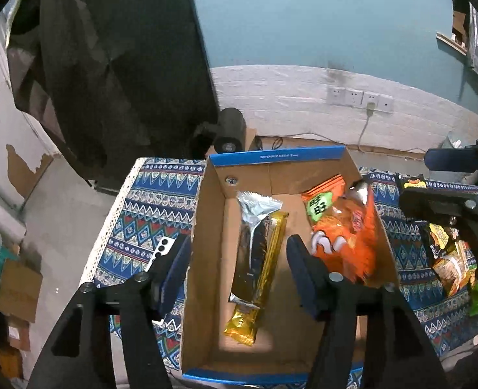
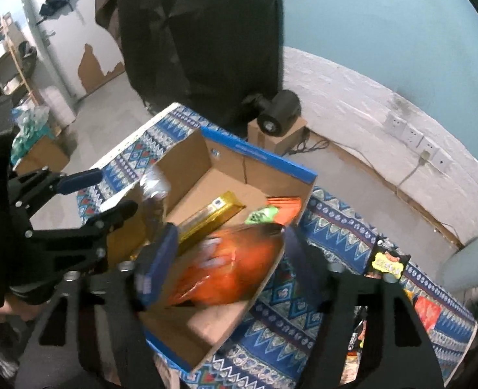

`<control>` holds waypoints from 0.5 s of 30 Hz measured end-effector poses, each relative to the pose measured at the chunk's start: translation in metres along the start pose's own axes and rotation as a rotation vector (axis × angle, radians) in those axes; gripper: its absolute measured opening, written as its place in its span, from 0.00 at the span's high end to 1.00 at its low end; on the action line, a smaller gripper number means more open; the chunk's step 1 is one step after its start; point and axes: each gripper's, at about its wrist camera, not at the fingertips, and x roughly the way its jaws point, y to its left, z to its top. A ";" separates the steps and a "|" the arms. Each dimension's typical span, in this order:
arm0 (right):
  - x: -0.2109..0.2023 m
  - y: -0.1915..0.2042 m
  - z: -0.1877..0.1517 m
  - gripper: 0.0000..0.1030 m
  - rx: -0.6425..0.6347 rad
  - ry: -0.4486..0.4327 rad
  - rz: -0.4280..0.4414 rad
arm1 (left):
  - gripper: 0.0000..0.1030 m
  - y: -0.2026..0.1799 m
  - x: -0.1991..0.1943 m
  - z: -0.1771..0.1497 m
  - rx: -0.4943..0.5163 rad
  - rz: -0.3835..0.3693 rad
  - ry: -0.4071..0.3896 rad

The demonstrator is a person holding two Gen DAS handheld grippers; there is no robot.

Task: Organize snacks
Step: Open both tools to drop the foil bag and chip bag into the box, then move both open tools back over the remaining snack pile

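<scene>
Cardboard, blue-rimmed open box (image 1: pixel 213 227) at centre frame holds the black-and-gold wrapped bar (image 1: pixel 258 259) and orange crinkly snack bag (image 2: pixel 232 272); both grippers' jaws hang released, empty. Next, probably: fetch the loose packets (image 1: pixel 449 259) at right.

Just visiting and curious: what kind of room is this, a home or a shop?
Probably a worn spare or storage room, not a shop. The wall paint is peeling, cardboard boxes sit on the bare floor, and the snack box rests on a low surface under a patterned cloth.
</scene>
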 end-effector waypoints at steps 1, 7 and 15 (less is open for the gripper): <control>-0.002 -0.002 0.000 0.30 0.004 -0.005 -0.002 | 0.34 0.000 0.000 0.000 -0.003 -0.003 -0.001; -0.011 -0.016 -0.004 0.27 0.046 -0.015 -0.032 | 0.34 -0.008 -0.003 0.001 -0.003 -0.044 0.003; -0.026 -0.045 -0.024 0.26 0.090 0.004 -0.070 | 0.29 -0.035 -0.011 0.006 0.038 -0.084 -0.001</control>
